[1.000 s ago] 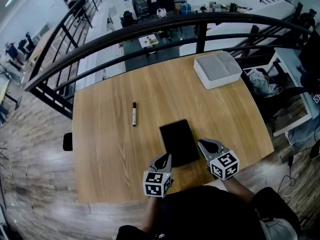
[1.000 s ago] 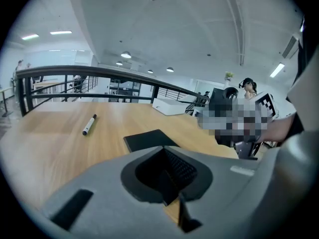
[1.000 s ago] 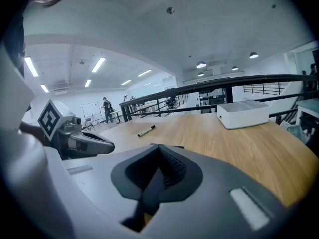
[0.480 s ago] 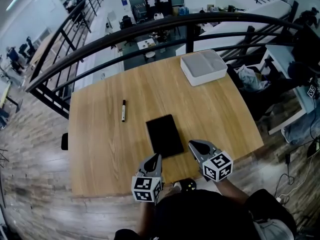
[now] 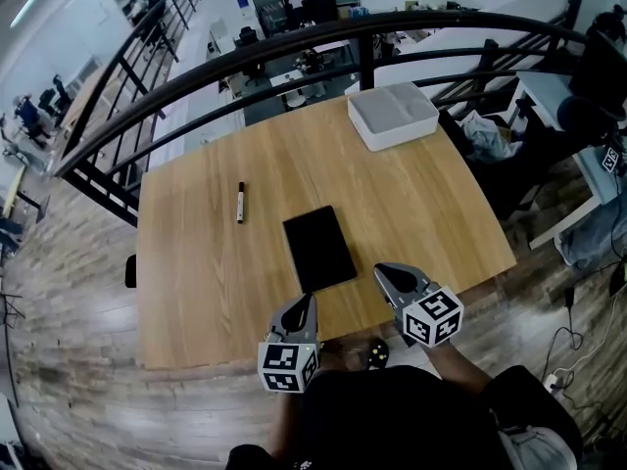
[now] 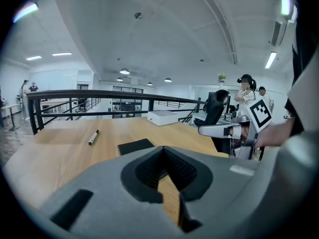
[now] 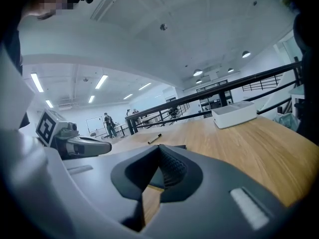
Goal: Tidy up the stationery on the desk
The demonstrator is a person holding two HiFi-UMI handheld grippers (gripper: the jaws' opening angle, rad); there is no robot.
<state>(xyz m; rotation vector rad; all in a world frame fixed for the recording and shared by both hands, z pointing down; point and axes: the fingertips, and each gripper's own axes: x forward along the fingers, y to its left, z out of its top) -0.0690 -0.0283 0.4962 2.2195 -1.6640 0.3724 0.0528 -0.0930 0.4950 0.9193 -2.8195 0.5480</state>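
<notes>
On the wooden desk (image 5: 196, 262) a black-and-white marker (image 5: 239, 203) lies to the left. A flat black notebook (image 5: 318, 248) rests near the middle, and a white box (image 5: 393, 116) stands at the far right corner. My left gripper (image 5: 307, 303) hovers at the desk's near edge, just short of the notebook's near left corner, shut on nothing. My right gripper (image 5: 383, 271) is shut and empty to the right of the notebook's near end. In the left gripper view the marker (image 6: 93, 137), the notebook (image 6: 135, 146) and the box (image 6: 162, 117) lie ahead.
A black curved railing (image 5: 294, 52) runs behind the desk, with a drop to a lower floor beyond it. Another desk (image 5: 549, 96) with dark things stands to the right. The person's shoe (image 5: 373, 352) shows below the near edge.
Both grippers have drawn back from beside the notebook's near end to the desk's near edge. The head view has shifted, so the desk sits higher in the picture.
</notes>
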